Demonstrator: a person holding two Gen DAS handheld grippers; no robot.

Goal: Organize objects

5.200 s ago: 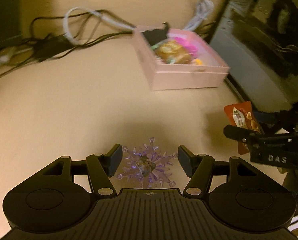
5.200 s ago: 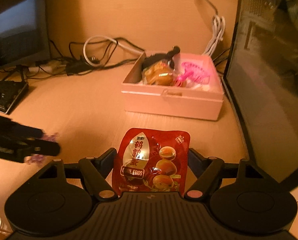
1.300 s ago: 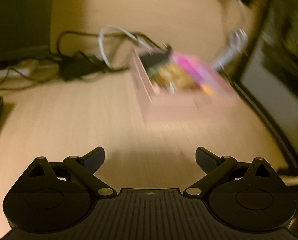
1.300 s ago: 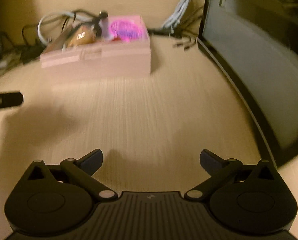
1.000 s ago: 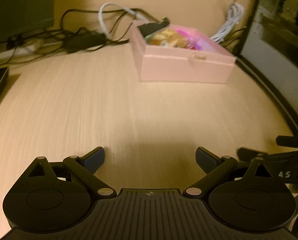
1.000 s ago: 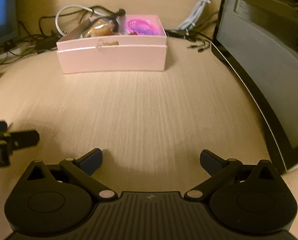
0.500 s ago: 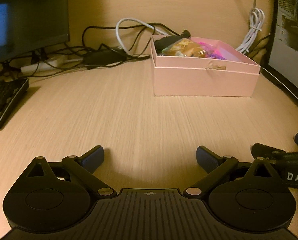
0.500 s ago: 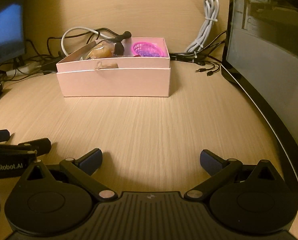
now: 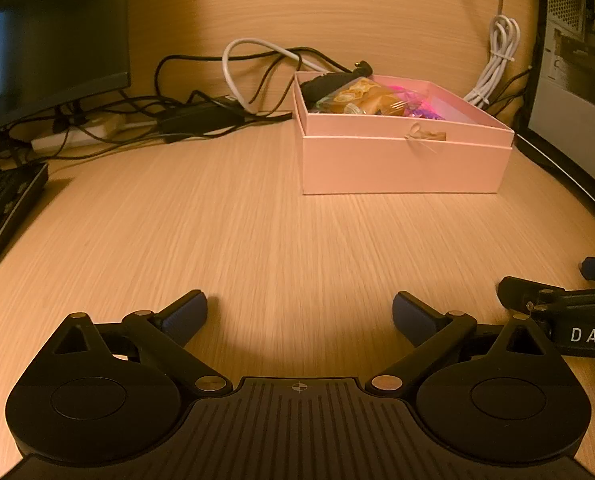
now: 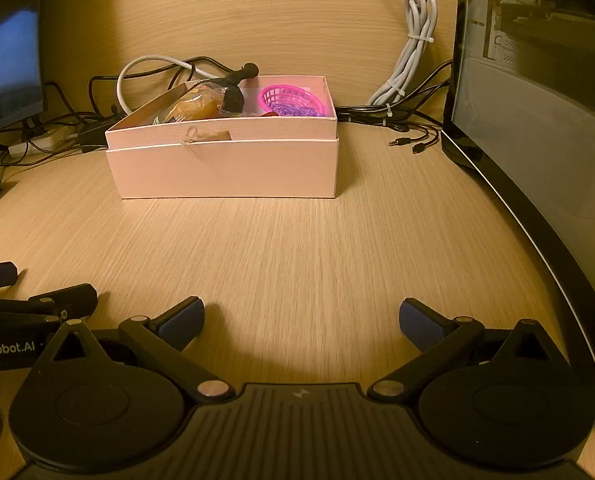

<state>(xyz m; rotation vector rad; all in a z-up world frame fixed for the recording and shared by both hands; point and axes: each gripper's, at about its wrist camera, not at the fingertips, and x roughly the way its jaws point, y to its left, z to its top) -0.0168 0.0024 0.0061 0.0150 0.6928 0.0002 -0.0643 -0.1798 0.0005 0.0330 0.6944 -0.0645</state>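
- Right now my left jaws stand wide apart with nothing between the blue pads, only bare wood-grain surface under them.
- My right jaws are spread just as wide and equally empty, low over the same surface.
- Seen from the left wrist, my right gripper pokes in at about 3 o'clock, close beside the left one; seen from the right wrist, the left gripper shows at 9 o'clock.
- Further out, the pink box sits on the surface, at roughly 1 o'clock from my left jaws and 11 o'clock from my right jaws, well apart from both.
- Inside the box, a pink plastic basket lies toward the right end, with a purple beaded piece in front of it.
- Toward the left end there is a clear-wrapped pastry packet, and a black object rises above the rim beside it; I cannot tell what it is.
- Behind the box, at 12 o'clock, black and white cables tangle along the back wall, and a bundled grey cord hangs at 1 o'clock.
- A dark monitor stands at 10 o'clock with a keyboard edge below it, and a glass-sided computer case fills the 2 o'clock side.
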